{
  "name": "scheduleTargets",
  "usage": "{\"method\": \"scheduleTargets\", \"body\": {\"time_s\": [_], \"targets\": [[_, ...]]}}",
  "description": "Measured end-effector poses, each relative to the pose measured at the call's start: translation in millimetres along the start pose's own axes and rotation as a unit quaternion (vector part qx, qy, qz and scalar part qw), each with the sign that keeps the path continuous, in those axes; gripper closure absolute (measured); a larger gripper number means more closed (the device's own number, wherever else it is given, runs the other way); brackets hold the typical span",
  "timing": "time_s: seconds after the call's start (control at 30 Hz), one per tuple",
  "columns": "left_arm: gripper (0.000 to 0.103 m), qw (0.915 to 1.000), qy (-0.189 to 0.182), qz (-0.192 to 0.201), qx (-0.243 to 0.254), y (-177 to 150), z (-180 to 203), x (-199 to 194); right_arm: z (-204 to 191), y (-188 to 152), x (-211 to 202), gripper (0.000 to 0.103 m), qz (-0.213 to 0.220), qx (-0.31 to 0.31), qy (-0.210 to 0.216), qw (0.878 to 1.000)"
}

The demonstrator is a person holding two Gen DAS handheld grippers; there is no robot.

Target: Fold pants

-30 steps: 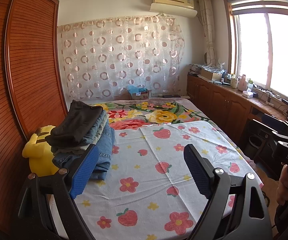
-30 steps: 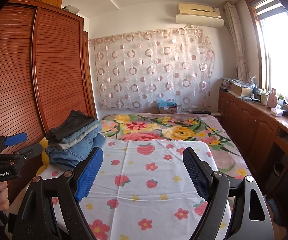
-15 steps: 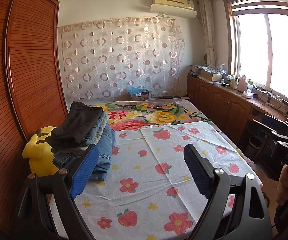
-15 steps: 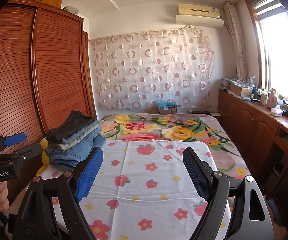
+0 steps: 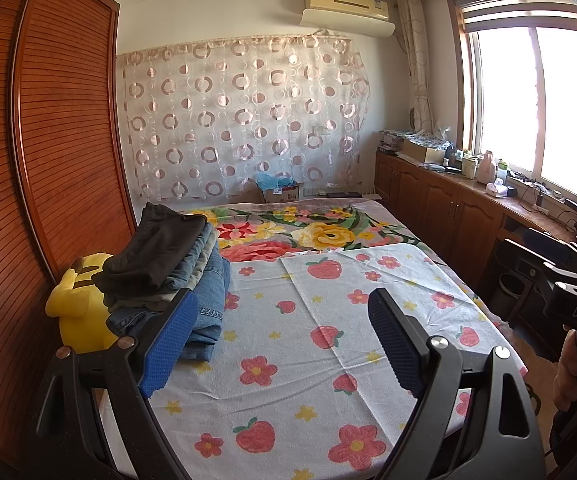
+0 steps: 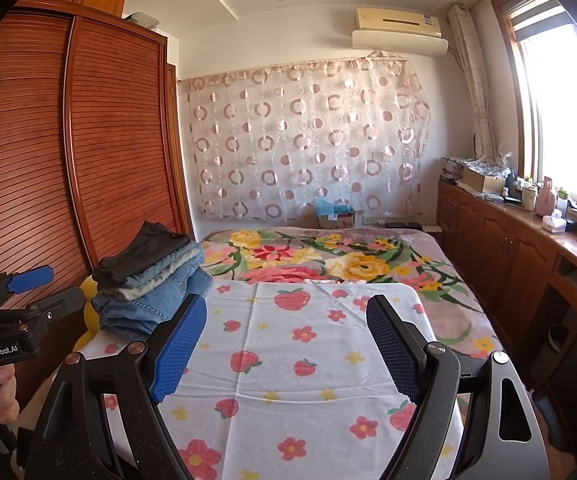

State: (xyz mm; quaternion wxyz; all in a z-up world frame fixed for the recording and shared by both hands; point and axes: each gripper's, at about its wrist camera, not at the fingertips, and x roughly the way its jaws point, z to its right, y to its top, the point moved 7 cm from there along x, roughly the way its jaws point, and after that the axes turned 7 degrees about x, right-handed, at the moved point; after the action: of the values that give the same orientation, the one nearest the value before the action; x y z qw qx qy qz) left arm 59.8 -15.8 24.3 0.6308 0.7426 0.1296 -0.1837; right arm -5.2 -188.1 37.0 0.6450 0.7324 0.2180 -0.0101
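A stack of folded pants (image 5: 168, 276), dark ones on top of several jeans, sits at the left side of the bed; it also shows in the right wrist view (image 6: 150, 284). My left gripper (image 5: 284, 344) is open and empty, held above the strawberry-print sheet (image 5: 308, 352), just right of the stack. My right gripper (image 6: 284, 344) is open and empty above the same sheet (image 6: 288, 360). No unfolded pants lie on the sheet in view.
A yellow plush toy (image 5: 76, 312) sits behind the stack against the wooden wardrobe (image 5: 28, 180). A floral blanket (image 5: 312, 232) covers the far half of the bed. Wooden cabinets (image 5: 448, 208) with clutter run under the window on the right.
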Motion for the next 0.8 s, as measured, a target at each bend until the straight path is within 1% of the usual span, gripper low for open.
{"method": "scheduleTargets", "body": {"time_s": [0.8], "targets": [[0.015,1.0000,0.000,0.000,0.000,-1.0,-0.1,-0.1,-0.4,-1.4,1.2,0.019,0.000,0.000,-0.001,1.000]]}}
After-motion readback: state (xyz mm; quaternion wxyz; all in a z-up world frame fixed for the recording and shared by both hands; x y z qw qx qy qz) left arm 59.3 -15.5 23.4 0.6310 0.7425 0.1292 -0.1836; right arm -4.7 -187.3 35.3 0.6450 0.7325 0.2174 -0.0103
